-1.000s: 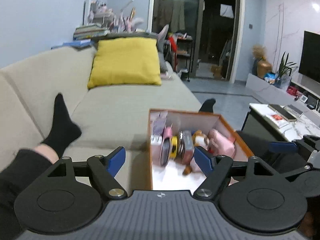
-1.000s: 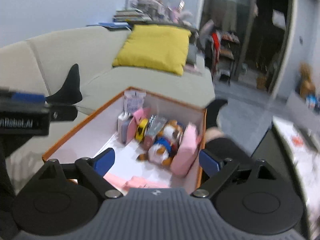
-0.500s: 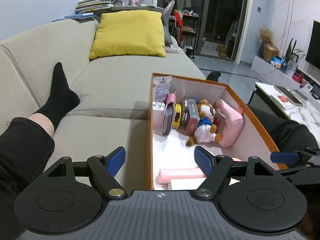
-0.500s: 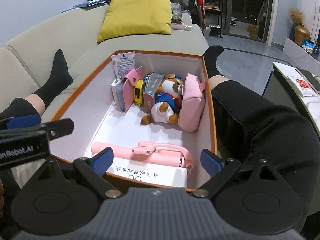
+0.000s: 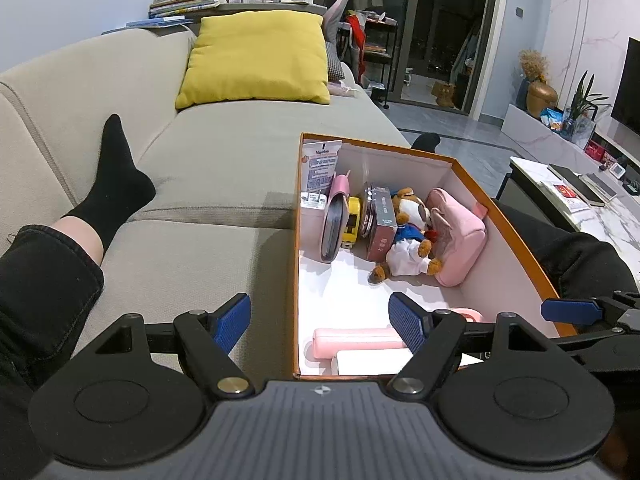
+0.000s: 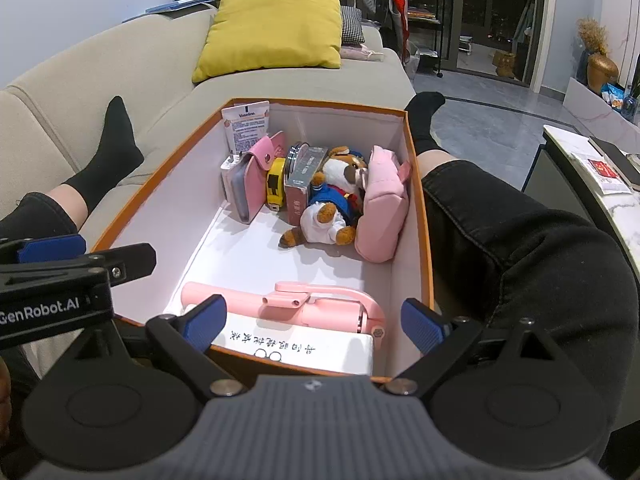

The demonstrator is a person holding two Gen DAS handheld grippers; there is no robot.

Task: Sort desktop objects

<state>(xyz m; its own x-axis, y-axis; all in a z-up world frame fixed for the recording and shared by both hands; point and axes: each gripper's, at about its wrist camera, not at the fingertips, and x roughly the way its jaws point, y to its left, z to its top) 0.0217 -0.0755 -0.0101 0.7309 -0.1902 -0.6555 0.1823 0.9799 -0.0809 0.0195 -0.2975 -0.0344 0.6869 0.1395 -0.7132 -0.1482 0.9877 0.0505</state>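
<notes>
On the sofa (image 5: pixel 224 168), between the person's legs, sits the orange box (image 6: pixel 424 216). Far end already packed upright in a row: Vaseline tube (image 6: pixel 246 126), pink case (image 6: pixel 258 180), yellow tape measure (image 6: pixel 275 186), small carton (image 6: pixel 304 184), plush dog (image 6: pixel 332 208), pink pouch (image 6: pixel 382 208). Near end: pink selfie stick (image 6: pixel 288 306) and white box (image 6: pixel 304 350) lie flat, likely unsorted. Left gripper (image 5: pixel 320 322) and right gripper (image 6: pixel 314 322) hover over the near rim, jaws apart, empty. Judged mostly done.

sofa (image 5: pixel 224 160) | on it: orange box (image 6: pixel 424 216), yellow cushion (image 5: pixel 256 60), person's legs (image 5: pixel 116 184)
</notes>
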